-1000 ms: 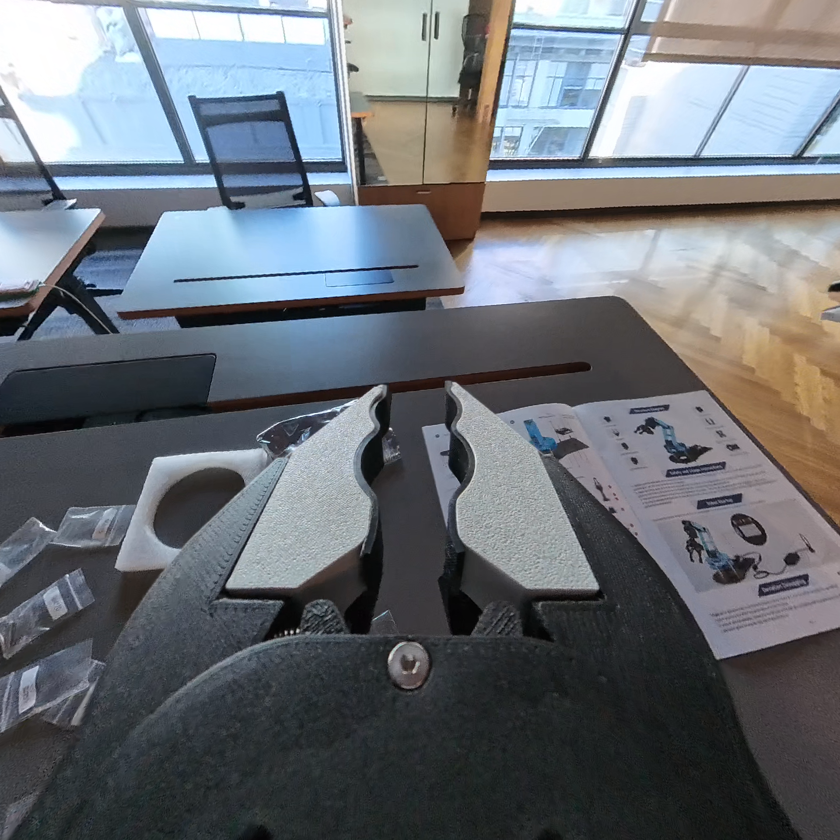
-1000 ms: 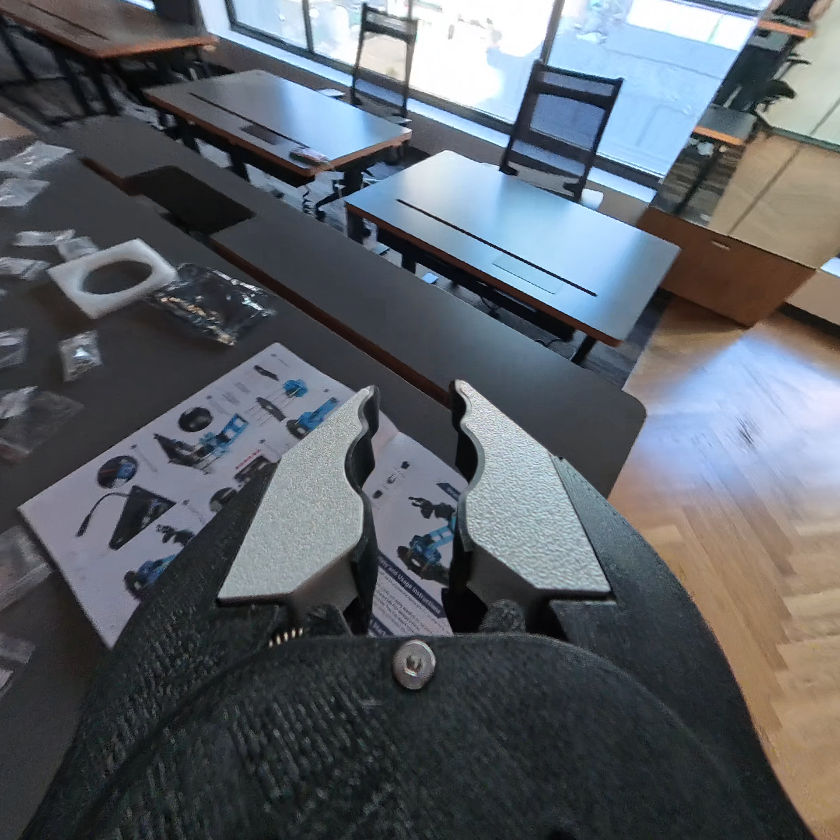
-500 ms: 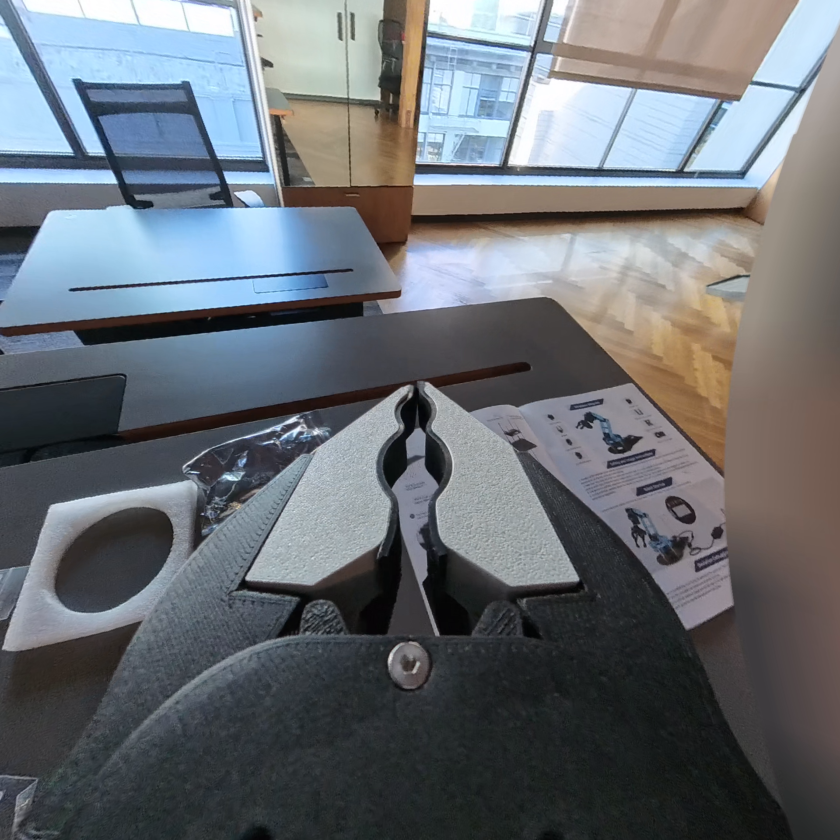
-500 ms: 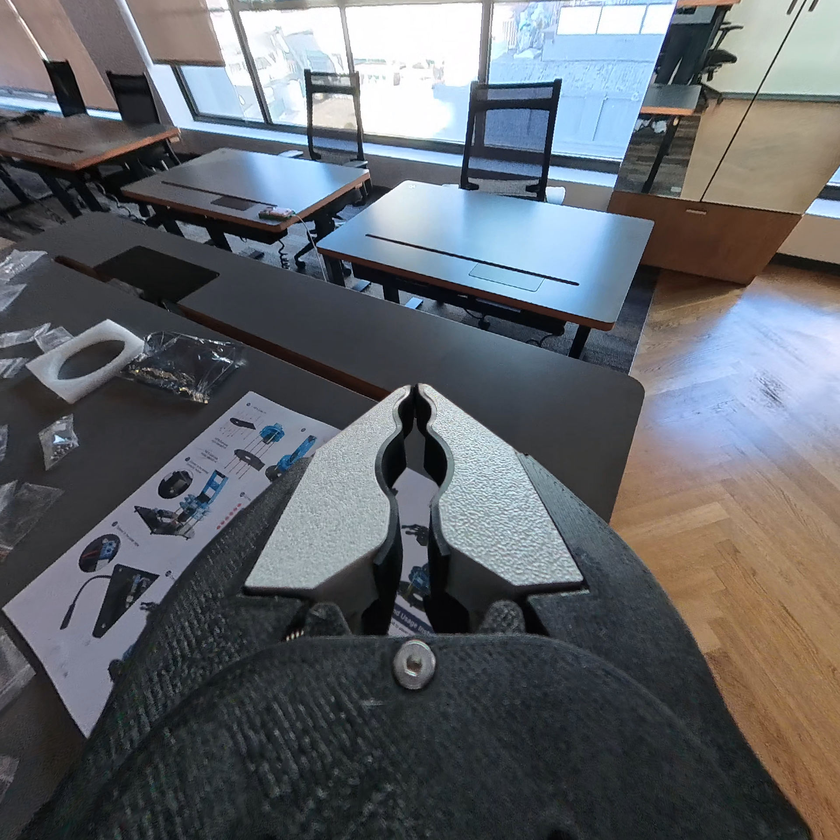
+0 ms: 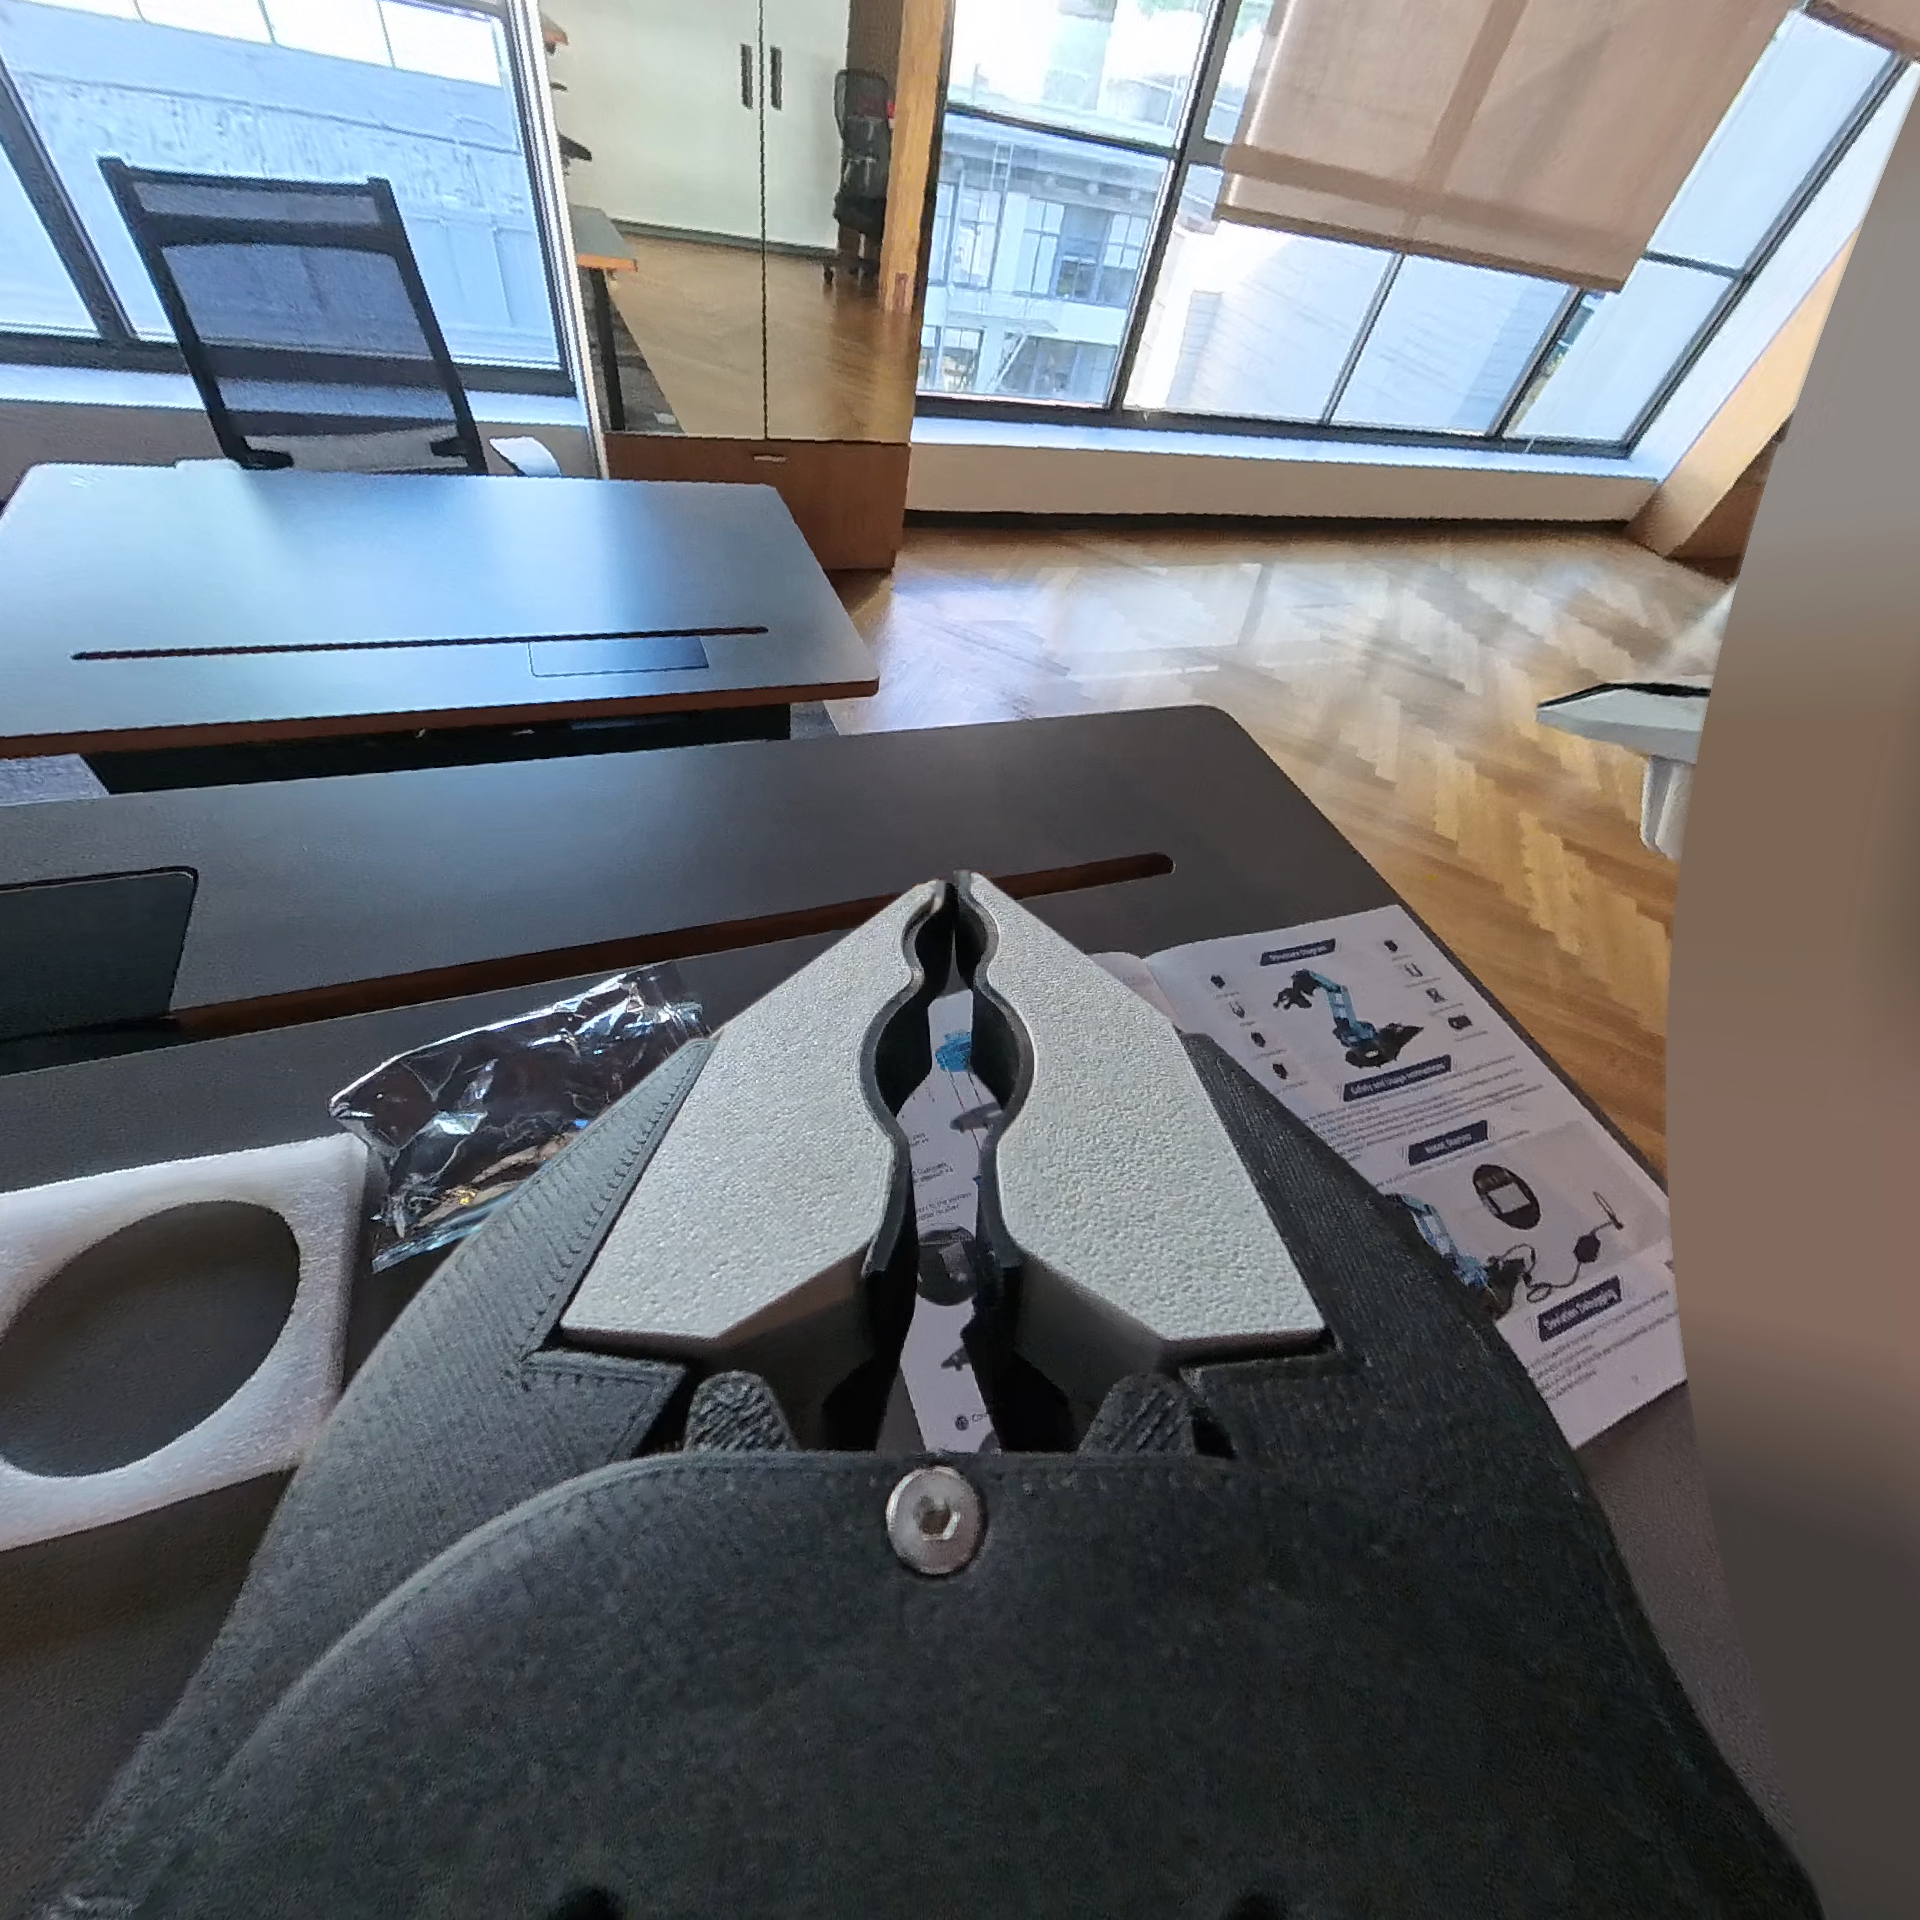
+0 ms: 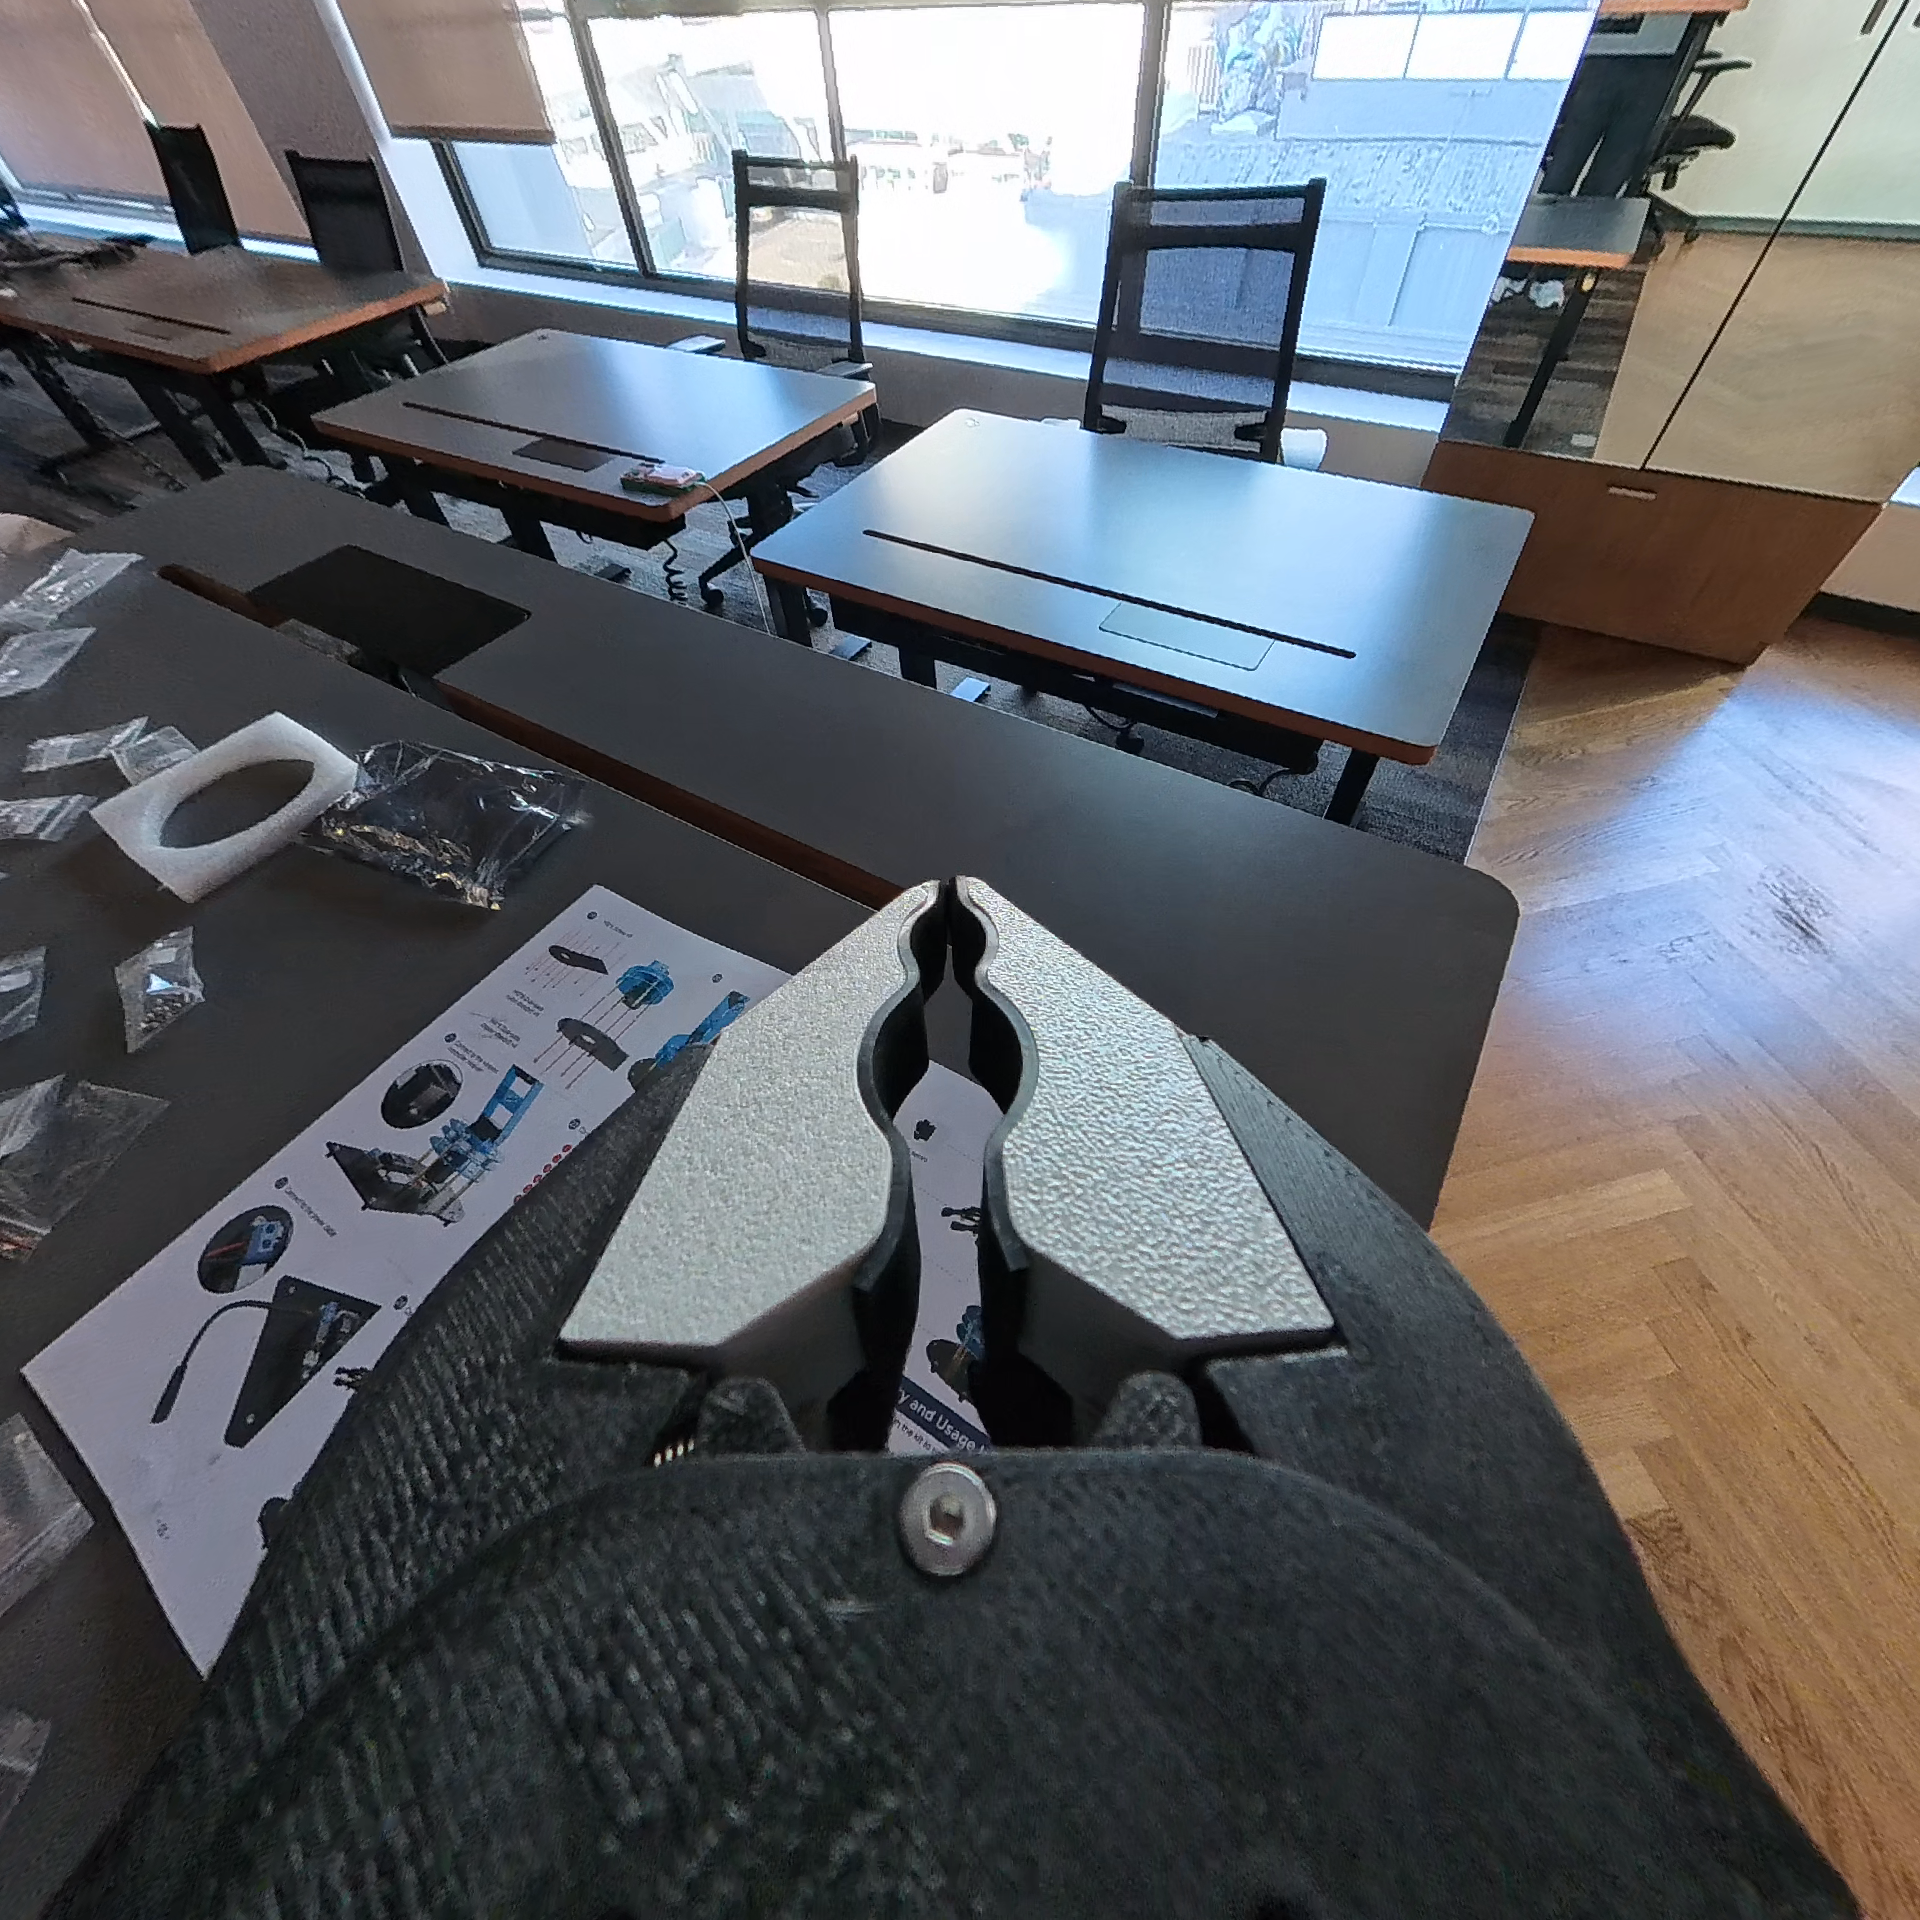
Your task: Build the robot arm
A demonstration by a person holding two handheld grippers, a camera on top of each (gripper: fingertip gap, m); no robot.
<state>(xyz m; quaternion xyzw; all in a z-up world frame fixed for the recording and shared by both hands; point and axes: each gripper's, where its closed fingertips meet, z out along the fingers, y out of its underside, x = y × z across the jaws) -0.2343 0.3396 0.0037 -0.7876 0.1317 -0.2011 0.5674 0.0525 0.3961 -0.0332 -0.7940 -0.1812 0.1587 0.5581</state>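
My left gripper (image 5: 953, 896) is shut and empty, held above the dark table (image 5: 623, 831) over the left edge of an open printed booklet (image 5: 1434, 1122). A crinkled dark foil bag (image 5: 520, 1091) and a white foam square with a round hole (image 5: 156, 1340) lie to its left. My right gripper (image 6: 953, 894) is shut and empty, above the same booklet (image 6: 416, 1164) near the table's right end (image 6: 1247, 935). The foil bag (image 6: 447, 821) and foam square (image 6: 229, 800) lie farther left in that view.
Several small clear plastic bags (image 6: 156, 982) lie at the table's left. Other dark desks (image 6: 1143, 582) and black chairs (image 6: 1195, 312) stand beyond, by the windows. Wooden floor (image 6: 1714, 1039) runs to the right. A blurred pale shape (image 5: 1849, 935) fills the left wrist view's right edge. One gripper's finger ends stand about 30 centimetres off the other's.
Both grippers have closed from open to shut. Both have swung: the left view turned right toward the booklet, the right view turned left and lifted toward the desks.
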